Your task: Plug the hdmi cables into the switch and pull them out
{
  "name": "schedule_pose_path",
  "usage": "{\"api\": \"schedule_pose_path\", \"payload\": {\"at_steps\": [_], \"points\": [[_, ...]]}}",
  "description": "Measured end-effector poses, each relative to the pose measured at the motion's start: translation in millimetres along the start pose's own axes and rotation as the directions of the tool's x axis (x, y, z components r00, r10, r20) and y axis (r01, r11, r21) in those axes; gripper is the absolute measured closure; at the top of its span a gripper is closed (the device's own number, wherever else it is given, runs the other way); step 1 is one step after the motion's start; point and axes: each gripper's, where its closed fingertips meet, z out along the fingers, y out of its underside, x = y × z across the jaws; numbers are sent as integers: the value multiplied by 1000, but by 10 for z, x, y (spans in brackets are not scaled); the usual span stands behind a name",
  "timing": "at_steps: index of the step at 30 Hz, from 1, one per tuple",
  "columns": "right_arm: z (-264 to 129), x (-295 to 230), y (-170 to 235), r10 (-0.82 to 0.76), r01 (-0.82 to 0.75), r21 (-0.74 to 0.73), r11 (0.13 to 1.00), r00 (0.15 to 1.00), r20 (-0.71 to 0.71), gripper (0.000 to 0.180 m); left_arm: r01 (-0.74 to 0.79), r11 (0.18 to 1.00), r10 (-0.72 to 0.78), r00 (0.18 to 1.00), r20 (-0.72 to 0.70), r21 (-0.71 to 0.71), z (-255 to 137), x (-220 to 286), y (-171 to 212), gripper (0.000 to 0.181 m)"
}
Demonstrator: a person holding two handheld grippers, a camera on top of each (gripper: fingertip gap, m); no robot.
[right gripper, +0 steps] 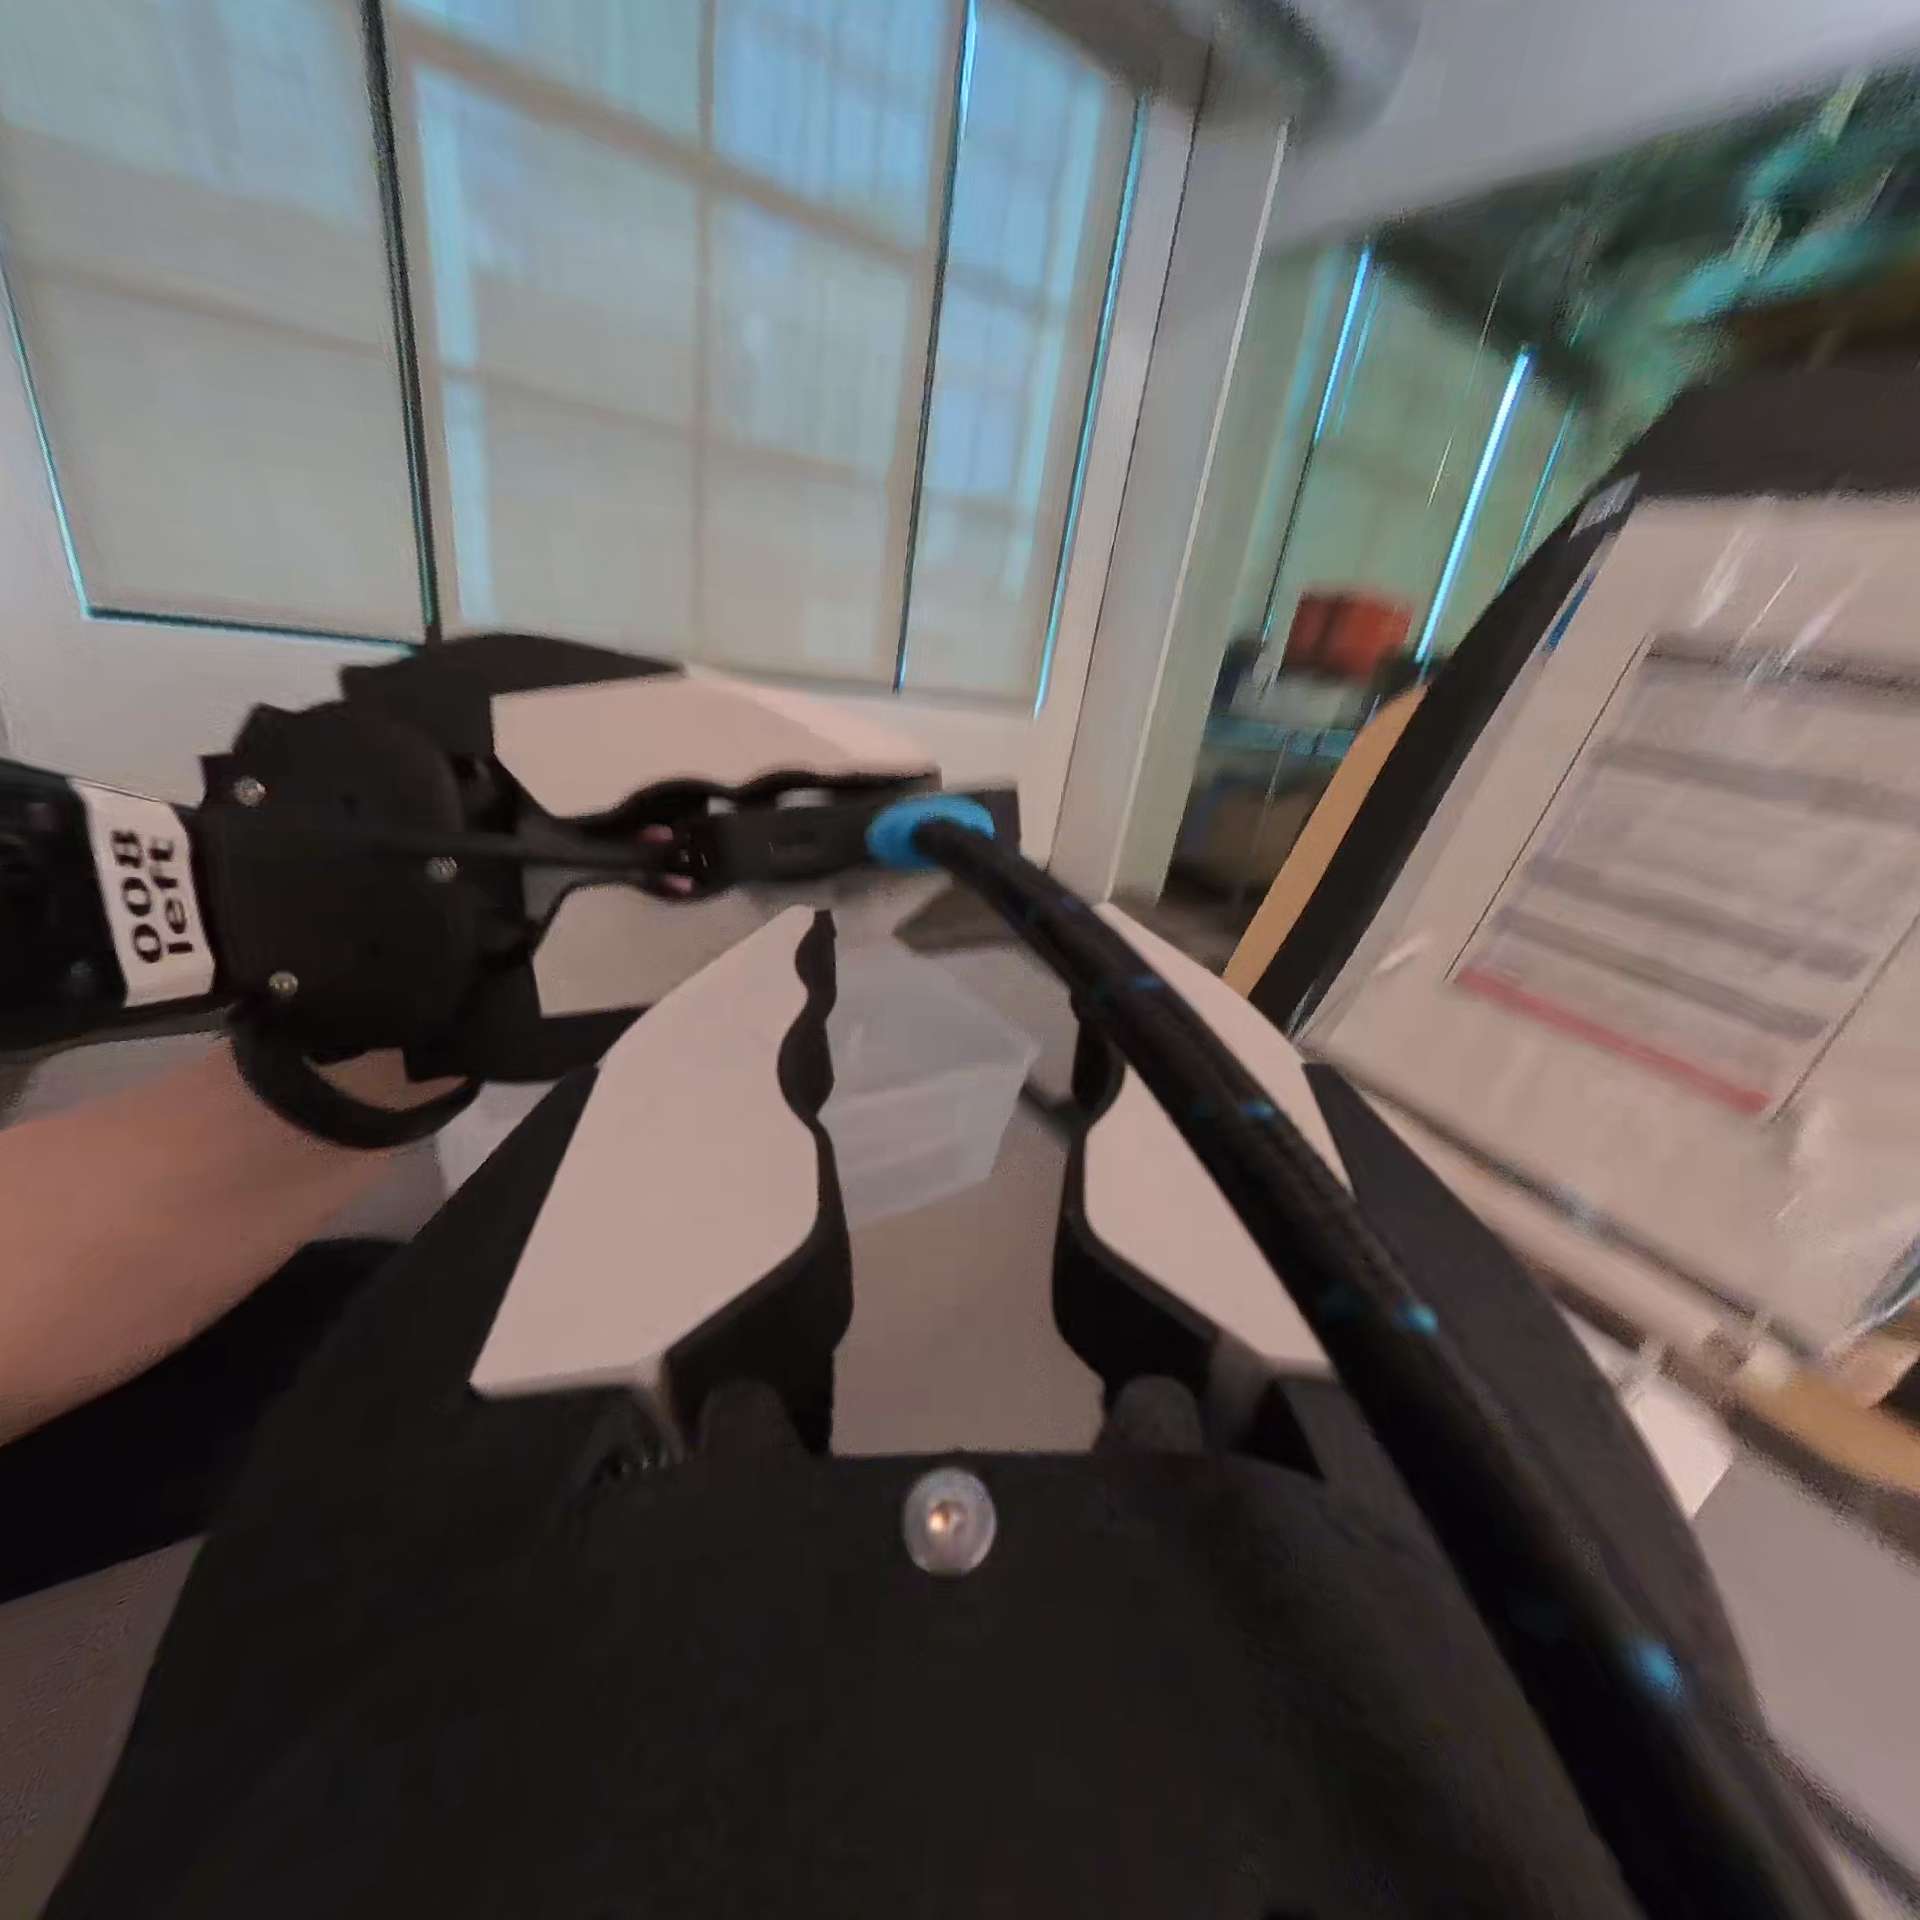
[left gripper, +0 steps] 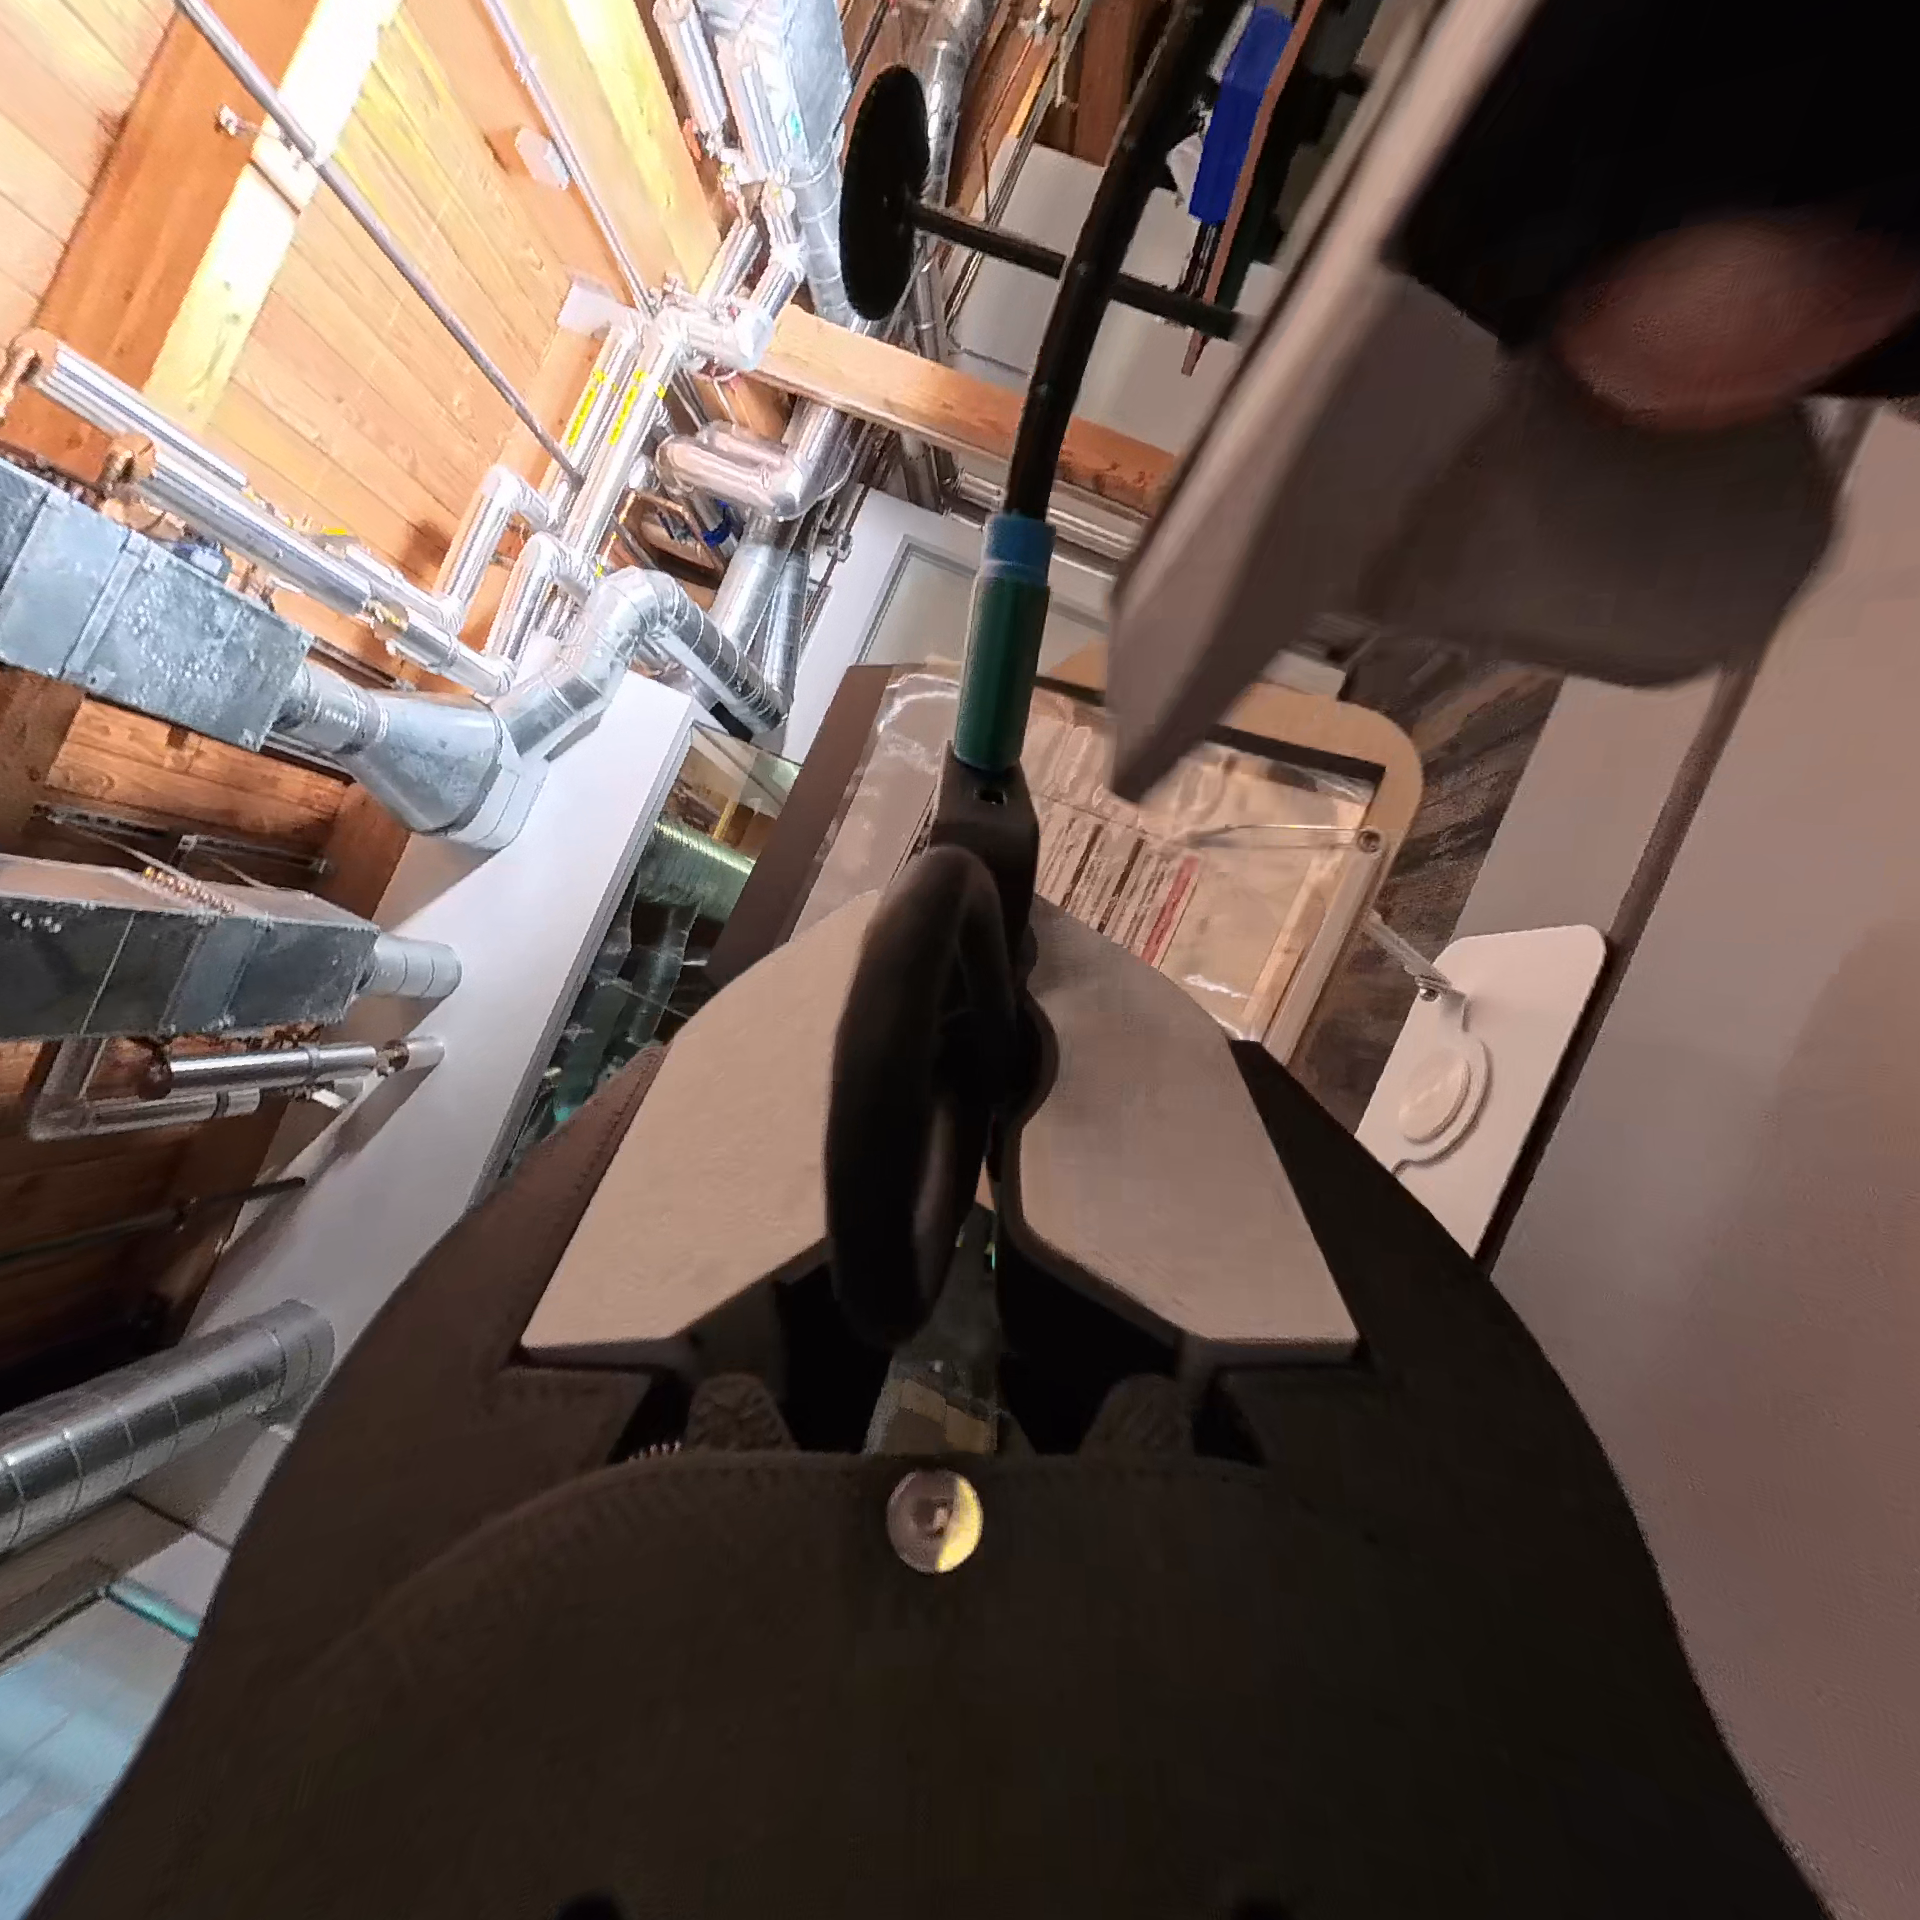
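- Black plastic is filling your left wrist view: your left gripper (left gripper: pixel 1023 997) is pinching the black HDMI plug (left gripper: pixel 982 831), its fingers (left gripper: pixel 1164 1132) closed tight around it, with the green-and-blue collar (left gripper: pixel 1000 644) and black cable (left gripper: pixel 1081 270) running up and away beyond the tips. The right gripper (left gripper: pixel 1351 520) is showing blurred at the upper right. No switch is showing here.
- Risk from here, as a judgement: you are gripping the plug on a narrow face, so it may be twisting in the pads and arriving skewed at a port.
- White-faced fingers (right gripper: pixel 665 1184) of your right gripper (right gripper: pixel 951 1049) are standing apart in the right wrist view, holding nothing; the braided cable (right gripper: pixel 1226 1101) is lying across the right finger, just touching it. That cable could be snagging as you move.
- Your left gripper (right gripper: pixel 790 821) is carrying a white label (right gripper: pixel 151 899) with black writing; a framed sheet (right gripper: pixel 1683 883) at right is too blurred to read. No brand is visible.
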Motion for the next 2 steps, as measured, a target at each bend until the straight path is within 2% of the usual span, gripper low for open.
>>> {"api": "schedule_pose_path", "payload": {"at_steps": [1,2], "points": [[-50,-14,-94,-61,60,57,997,998,2,139,-4,1000,4,1000,-9,8,3,28,-18,165],[-86,-42,-152,-106,105,84,991,994,9,141,-5,1000,5,1000,-13,20,2,47,-40,164]]}}
